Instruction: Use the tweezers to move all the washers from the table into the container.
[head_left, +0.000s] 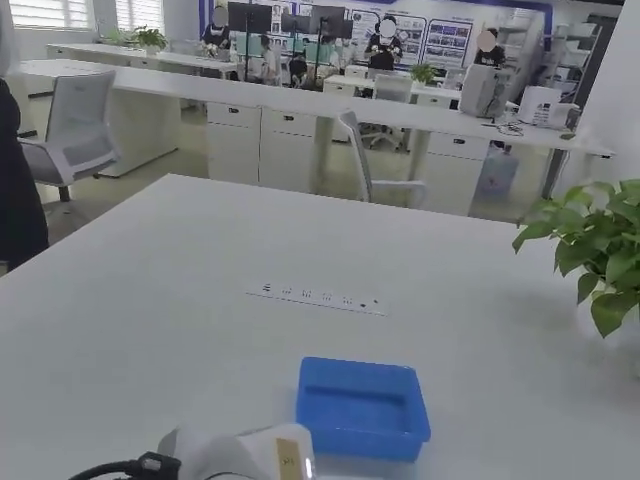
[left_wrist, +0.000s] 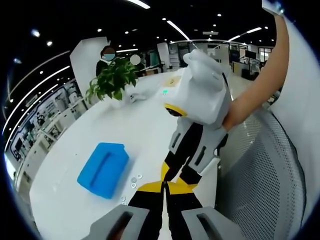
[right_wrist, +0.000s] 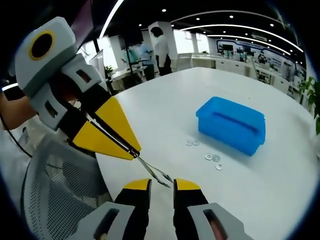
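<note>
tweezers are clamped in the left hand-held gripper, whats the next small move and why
Probably carry the left hand-held gripper forward until the tweezers tips hang over the nearest washers. It is shut on the tweezers, but their tips sit by the right hand-held gripper, apart from the washers lying on the table beside the blue container.

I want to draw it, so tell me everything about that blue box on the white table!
The blue plastic container is a rectangular tub with an open top, a rim that flares outward and rounded corners. It sits flat and upright on the white table. The part of its inside that shows looks bare blue. A few small metal washers lie on the table near one long side, apart from it. Nothing but the table touches it.
</note>
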